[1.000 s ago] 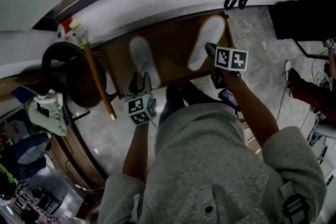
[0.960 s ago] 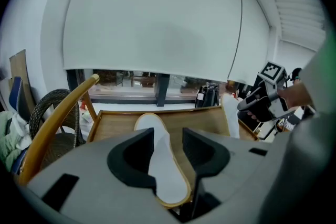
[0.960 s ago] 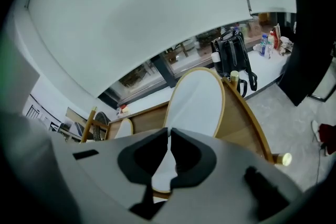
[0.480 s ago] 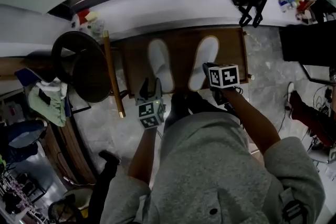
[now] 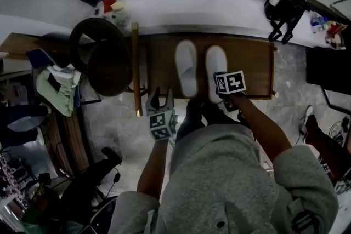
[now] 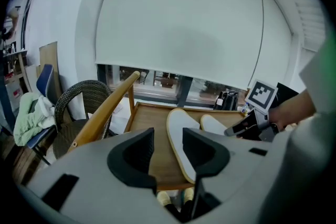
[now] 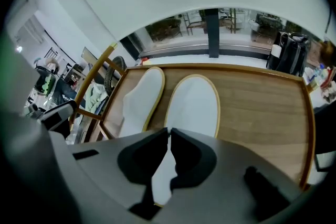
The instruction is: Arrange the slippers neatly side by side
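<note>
Head view: left slipper [image 5: 186, 68] and right slipper [image 5: 215, 69], flat white cloth ovals with tan piping, just beside each other, toes at 12 o'clock, on smooth brown wood-grain counter [image 5: 255, 71] with raised rim. Right gripper [image 5: 218, 95] clamped on right slipper's heel at 6 o'clock, white cloth pinched between dark jaws. Left gripper [image 5: 163, 97] parted, empty, off counter's near edge at 7 o'clock. Wide bare wood at 3 o'clock; narrower strip at 9, bounded by round wooden pole [image 5: 135, 68].
</note>
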`<action>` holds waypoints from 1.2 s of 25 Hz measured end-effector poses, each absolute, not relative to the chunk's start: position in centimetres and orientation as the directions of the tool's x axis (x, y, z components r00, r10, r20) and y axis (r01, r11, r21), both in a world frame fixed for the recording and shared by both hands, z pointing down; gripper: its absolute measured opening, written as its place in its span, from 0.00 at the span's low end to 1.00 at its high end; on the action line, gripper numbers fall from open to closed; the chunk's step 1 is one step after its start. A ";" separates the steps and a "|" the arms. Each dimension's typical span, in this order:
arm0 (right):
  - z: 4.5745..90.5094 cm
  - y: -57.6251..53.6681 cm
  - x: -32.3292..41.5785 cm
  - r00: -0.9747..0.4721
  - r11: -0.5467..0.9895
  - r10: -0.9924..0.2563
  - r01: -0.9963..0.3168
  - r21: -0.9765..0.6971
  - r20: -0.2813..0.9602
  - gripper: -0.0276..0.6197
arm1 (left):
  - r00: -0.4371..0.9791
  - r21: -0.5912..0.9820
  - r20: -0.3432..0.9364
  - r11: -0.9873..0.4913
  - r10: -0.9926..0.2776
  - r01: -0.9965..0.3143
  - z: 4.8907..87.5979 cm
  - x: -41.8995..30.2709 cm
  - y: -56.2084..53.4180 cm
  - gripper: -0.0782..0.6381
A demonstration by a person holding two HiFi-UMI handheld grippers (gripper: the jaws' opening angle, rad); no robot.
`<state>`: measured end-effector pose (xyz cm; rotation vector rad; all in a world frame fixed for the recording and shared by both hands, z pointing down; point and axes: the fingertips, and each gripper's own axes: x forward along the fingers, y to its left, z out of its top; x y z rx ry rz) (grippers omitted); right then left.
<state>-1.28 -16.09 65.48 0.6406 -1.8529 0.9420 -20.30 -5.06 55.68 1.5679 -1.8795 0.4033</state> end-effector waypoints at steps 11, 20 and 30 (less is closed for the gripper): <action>66.0 -17.3 -3.9 -0.433 0.593 -0.065 -0.742 -0.314 0.899 0.10 | -0.076 0.153 0.653 0.230 -0.753 -0.961 55.8 -21.4 -3.5 0.35; 65.8 -17.3 -5.3 -0.411 0.648 -0.084 -0.714 -0.264 0.908 0.10 | -0.037 0.165 0.632 0.181 -0.774 -0.970 54.4 -21.4 -4.9 0.35; 64.1 -17.4 -5.2 -0.498 0.605 -0.116 -0.721 -0.337 0.859 0.23 | 0.047 0.180 0.602 0.078 -0.797 -0.981 53.8 -21.2 -6.4 0.35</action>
